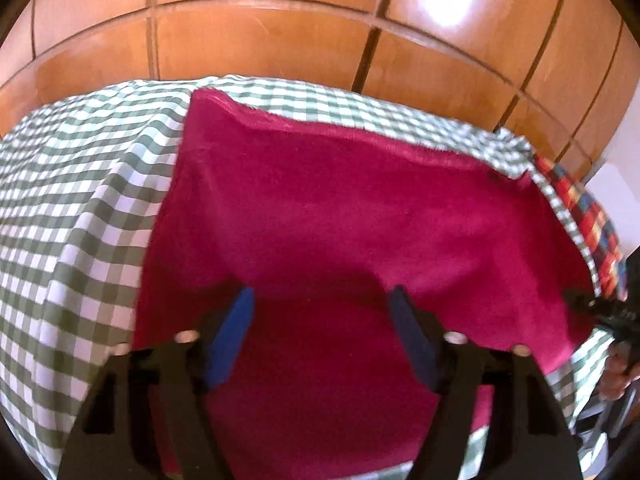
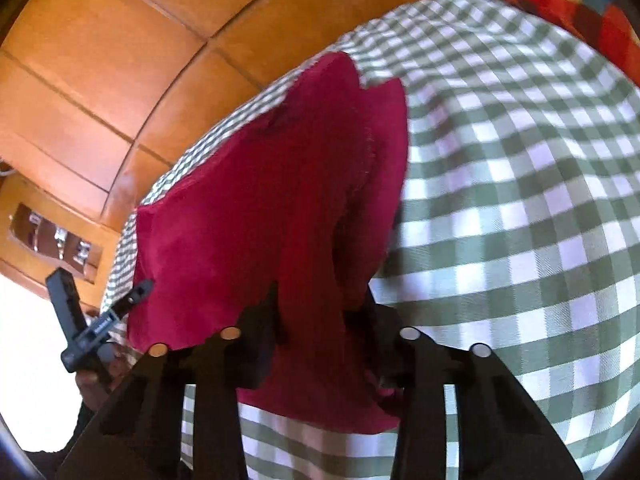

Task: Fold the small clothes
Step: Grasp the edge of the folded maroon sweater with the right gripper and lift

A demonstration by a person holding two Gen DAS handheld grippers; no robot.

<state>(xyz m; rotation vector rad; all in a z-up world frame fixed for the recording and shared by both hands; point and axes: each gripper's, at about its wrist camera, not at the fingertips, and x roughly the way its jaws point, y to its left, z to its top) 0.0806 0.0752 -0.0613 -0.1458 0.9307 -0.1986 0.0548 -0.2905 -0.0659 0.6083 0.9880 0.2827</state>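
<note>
Folding barely begun: the red garment [image 1: 340,208] lies mostly flat on the checked cloth [image 1: 80,200]; right gripper [image 2: 320,312] fingers apparently pinch its near edge, left gripper [image 1: 322,300] fingers gape above it

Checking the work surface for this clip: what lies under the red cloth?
The red cloth lies on a green-and-white checked sheet, which shows on all sides. Whatever is beneath the cloth's middle is covered.

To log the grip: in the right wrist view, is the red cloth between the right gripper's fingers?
Yes, a bunched fold of the red cloth rises between the right gripper fingers.
</note>
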